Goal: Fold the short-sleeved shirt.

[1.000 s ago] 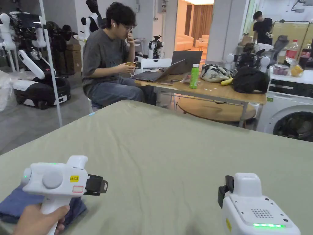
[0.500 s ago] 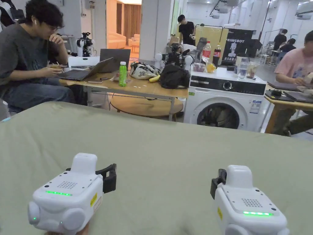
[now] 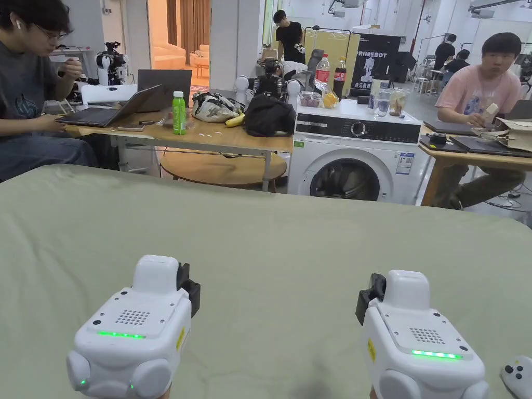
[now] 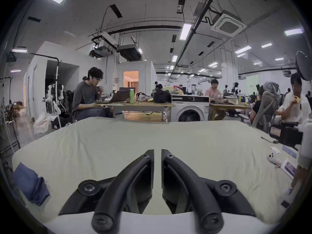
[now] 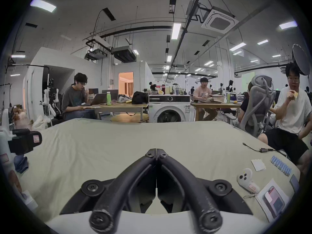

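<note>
The folded navy shirt [image 4: 30, 185] lies on the green-covered desk [image 4: 168, 136], well left of the left gripper [image 4: 157, 155], jaws nearly clenched, empty; right gripper [image 5: 156, 153] jaws clenched, empty.

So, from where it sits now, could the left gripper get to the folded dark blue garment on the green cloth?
Probably yes. The folded dark blue garment lies off to the left gripper's left on the green cloth, with bare cloth between them. Its jaws are nearly shut, so they would need opening first.
</note>
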{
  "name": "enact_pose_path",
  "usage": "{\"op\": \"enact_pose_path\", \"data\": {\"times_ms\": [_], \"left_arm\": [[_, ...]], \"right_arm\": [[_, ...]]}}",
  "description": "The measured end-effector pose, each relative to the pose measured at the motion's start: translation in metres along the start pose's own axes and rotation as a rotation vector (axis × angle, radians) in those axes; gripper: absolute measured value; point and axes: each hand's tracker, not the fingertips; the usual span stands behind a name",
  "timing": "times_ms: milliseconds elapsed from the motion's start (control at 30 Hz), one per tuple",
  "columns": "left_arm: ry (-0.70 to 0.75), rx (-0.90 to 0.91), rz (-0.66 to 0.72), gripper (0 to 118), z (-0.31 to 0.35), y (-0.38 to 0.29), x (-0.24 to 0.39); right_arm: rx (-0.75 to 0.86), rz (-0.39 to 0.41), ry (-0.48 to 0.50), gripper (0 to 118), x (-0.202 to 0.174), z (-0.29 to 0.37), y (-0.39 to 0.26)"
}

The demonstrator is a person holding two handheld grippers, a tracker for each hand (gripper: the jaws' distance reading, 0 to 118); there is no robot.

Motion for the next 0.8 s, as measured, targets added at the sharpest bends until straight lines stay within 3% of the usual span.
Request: {"op": "enact_pose_path", "data": {"times_ms": [200,700,800], "left_arm": [[0.002,0.021,0.055,3,-0.001,0.004,-0.003],[-0.014,0.025,0.029,3,0.003,0.011,-0.004],[-0.004,0.013,0.015,16,0.001,0.012,-0.002]], "right_arm": [[-0.003,-0.007,-0.012,0,0.0,0.002,-0.003],[-0.019,0.003,-0.015,0,0.0,0.001,-0.007],[-0.006,0.017,-0.019,0,-0.003,0.002,-0.005]]}}
